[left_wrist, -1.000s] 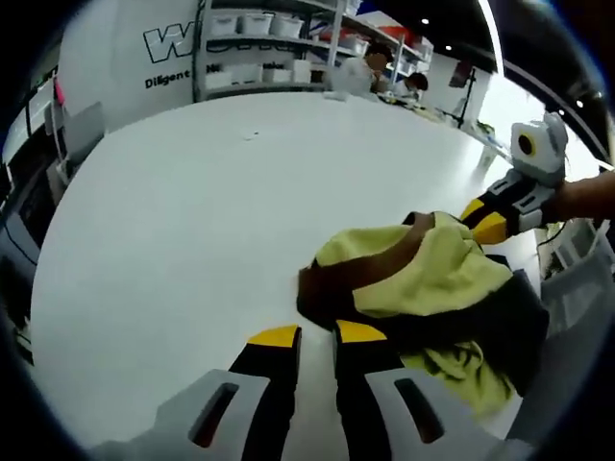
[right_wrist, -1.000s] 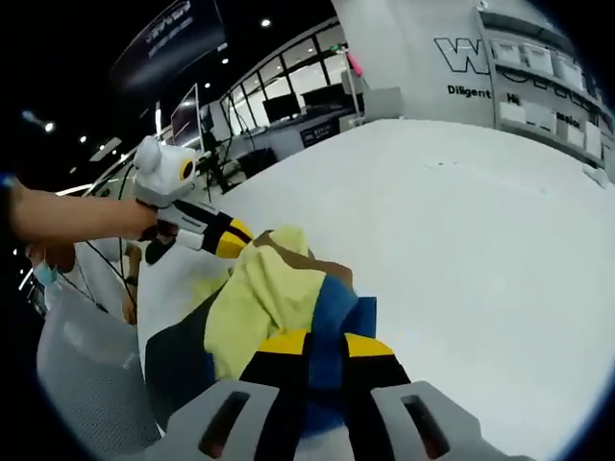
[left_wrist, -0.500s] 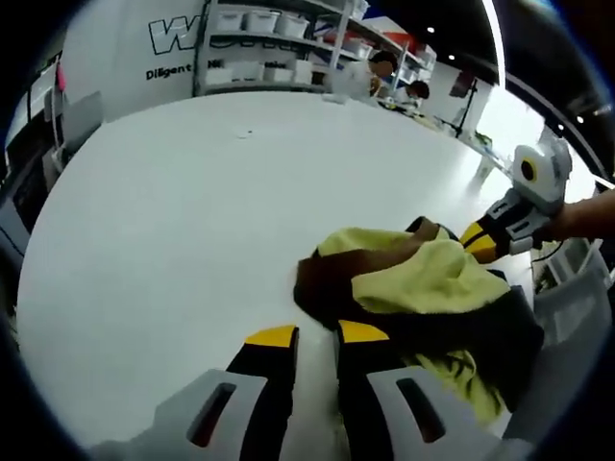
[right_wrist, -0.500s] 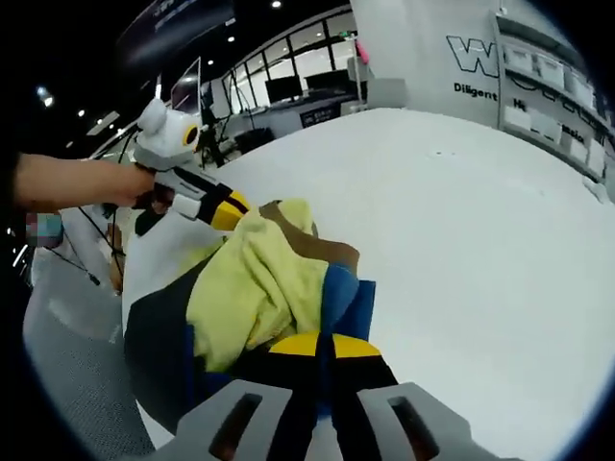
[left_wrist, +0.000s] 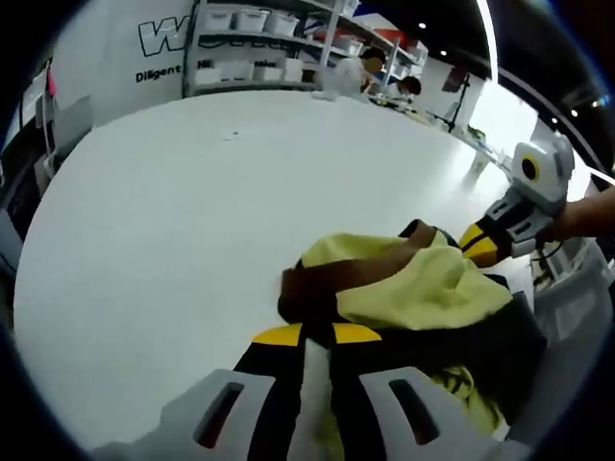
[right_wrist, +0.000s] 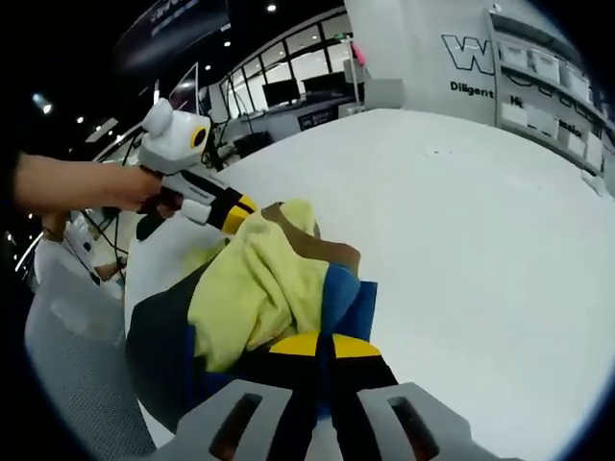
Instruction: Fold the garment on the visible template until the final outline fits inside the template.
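Note:
A crumpled garment (left_wrist: 413, 288) in yellow, brown, dark and blue patches lies bunched near the edge of the white table (left_wrist: 192, 192). In the left gripper view my left gripper (left_wrist: 317, 334) stands open by a narrow gap, its tips right at the garment's brown edge. The right gripper (left_wrist: 480, 245), held in a hand, meets the far side of the heap. In the right gripper view my right gripper (right_wrist: 322, 343) is shut on the blue part of the garment (right_wrist: 259, 288). The left gripper (right_wrist: 235, 213) touches the yellow cloth at the far side.
A grey bin or seat (left_wrist: 577, 298) stands beside the table's edge, also seen as a grey bin (right_wrist: 67, 346) in the right gripper view. Shelves with white boxes (left_wrist: 259, 38) and people (left_wrist: 365, 67) are far behind. The broad white tabletop (right_wrist: 480, 211) stretches away from the garment.
My right gripper's jaws came together on the blue cloth. My left gripper moved forward to the brown edge and its gap narrowed slightly.

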Motion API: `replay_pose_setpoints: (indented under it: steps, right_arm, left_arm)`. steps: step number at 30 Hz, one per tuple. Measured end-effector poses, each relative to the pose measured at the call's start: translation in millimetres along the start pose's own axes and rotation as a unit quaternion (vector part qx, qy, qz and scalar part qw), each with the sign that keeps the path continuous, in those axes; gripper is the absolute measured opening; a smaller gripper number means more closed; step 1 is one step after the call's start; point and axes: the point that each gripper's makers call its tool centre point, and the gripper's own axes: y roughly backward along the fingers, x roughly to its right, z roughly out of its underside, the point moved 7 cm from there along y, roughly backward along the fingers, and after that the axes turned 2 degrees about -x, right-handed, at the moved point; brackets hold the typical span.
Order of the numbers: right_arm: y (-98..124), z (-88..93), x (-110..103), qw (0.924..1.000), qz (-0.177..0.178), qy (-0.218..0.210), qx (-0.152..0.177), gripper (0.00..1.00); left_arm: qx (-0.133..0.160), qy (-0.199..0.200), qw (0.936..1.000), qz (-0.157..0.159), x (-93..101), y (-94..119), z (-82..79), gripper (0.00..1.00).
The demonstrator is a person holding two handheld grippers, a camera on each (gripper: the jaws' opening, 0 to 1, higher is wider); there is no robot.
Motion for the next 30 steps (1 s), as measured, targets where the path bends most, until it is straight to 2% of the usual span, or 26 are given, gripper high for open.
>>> replay_pose_setpoints:
  steps: [8,16,23,30]
  right_arm:
    - [0.4,1.0,-0.8,1.0,0.002,-0.002,0.003,0.0]
    - [2.8,0.1,-0.8,1.0,0.003,0.001,0.006,0.0]
    - [6.3,-0.6,-0.8,0.9999,0.005,0.006,0.01,0.0]
    - [11.6,0.1,0.3,0.9999,0.01,0.008,0.011,0.0]
  left_arm:
    - [-0.002,-0.037,0.9993,-0.011,0.2,-0.9,0.4,0.08]
    - [-0.008,-0.022,0.9996,-0.018,-2.7,4.5,1.8,0.07]
    - [0.0,-0.006,0.9998,-0.021,-8.5,18.8,1.3,0.07]
    - [0.003,-0.007,0.9995,-0.032,-13.1,29.4,2.1,0.06]
